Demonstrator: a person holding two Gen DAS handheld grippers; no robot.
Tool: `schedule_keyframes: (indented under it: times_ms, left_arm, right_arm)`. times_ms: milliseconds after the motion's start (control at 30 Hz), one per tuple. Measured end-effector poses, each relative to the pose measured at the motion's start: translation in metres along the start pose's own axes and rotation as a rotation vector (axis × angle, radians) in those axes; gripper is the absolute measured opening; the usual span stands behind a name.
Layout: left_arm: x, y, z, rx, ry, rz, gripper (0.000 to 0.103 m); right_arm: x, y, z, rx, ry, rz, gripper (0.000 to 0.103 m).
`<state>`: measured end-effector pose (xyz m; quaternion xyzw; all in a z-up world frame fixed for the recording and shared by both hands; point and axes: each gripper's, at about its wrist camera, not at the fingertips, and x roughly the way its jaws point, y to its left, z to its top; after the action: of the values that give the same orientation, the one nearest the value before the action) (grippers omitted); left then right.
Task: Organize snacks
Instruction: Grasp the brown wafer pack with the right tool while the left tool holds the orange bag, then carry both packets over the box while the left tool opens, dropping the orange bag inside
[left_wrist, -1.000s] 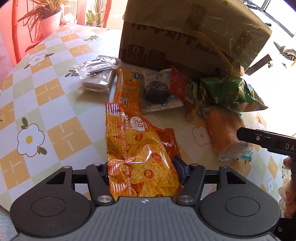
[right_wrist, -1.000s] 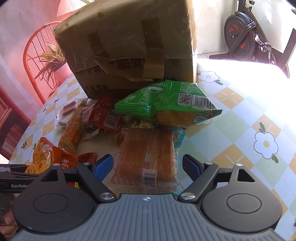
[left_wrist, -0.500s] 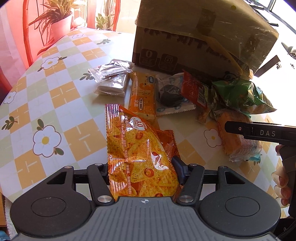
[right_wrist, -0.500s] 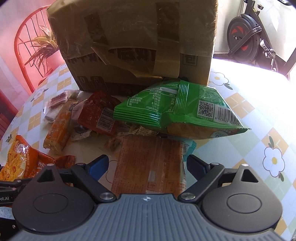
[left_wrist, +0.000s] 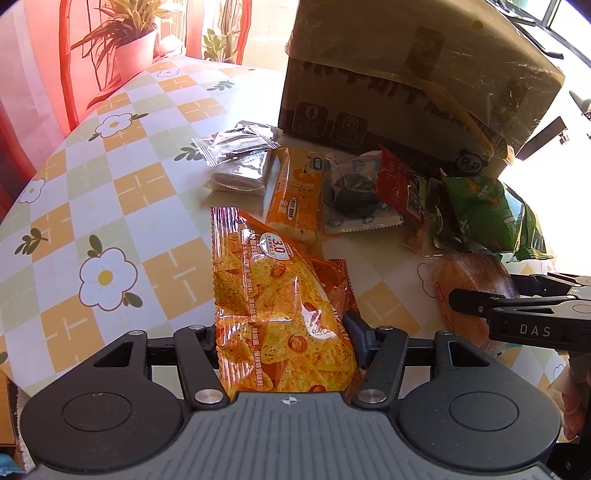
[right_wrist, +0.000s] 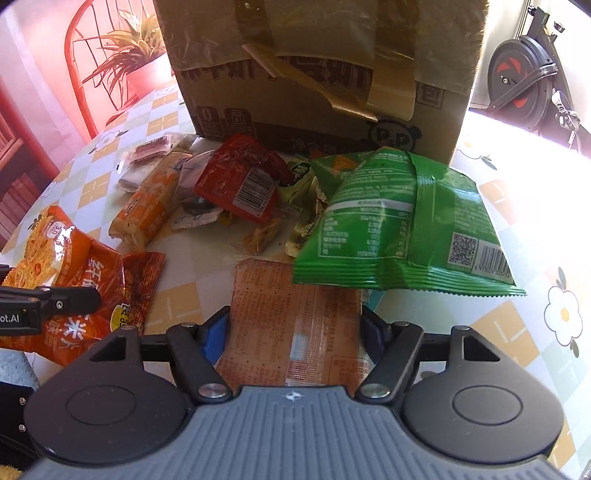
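Ahead of the black grippers, the tablecloth (left_wrist: 110, 206) is checked orange, pale green and white with white flowers. The chip bag (left_wrist: 273, 306) is glossy orange, the puffed bag (right_wrist: 402, 221) green, the small packet (right_wrist: 240, 181) red, the box (right_wrist: 325, 62) brown.

Orange chip bag (left_wrist: 280, 314), snack pile (right_wrist: 258, 192) beyond

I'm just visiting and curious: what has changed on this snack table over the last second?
The right gripper came down over the orange biscuit pack and its jaws have just been closing; they now sit against the pack's sides. The left gripper stays clamped on the orange chip bag. The green bag, cardboard box and the other snacks lie as before.
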<state>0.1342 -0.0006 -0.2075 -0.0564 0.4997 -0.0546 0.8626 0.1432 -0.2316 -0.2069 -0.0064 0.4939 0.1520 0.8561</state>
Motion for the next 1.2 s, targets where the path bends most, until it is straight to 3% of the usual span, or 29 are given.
schedule_keyframes:
  times_ms: [700,1200]
  left_arm:
    - [-0.001,0.0,-0.002,-0.015,0.002,0.027,0.063]
    - [-0.033,-0.004,0.003,-0.002,-0.125,0.08,0.062]
  right_arm:
    - [0.001,0.031,-0.004,-0.1,0.025,0.097,0.072]
    - [-0.025,0.047,0.008,-0.169,-0.1,0.145,0.071]
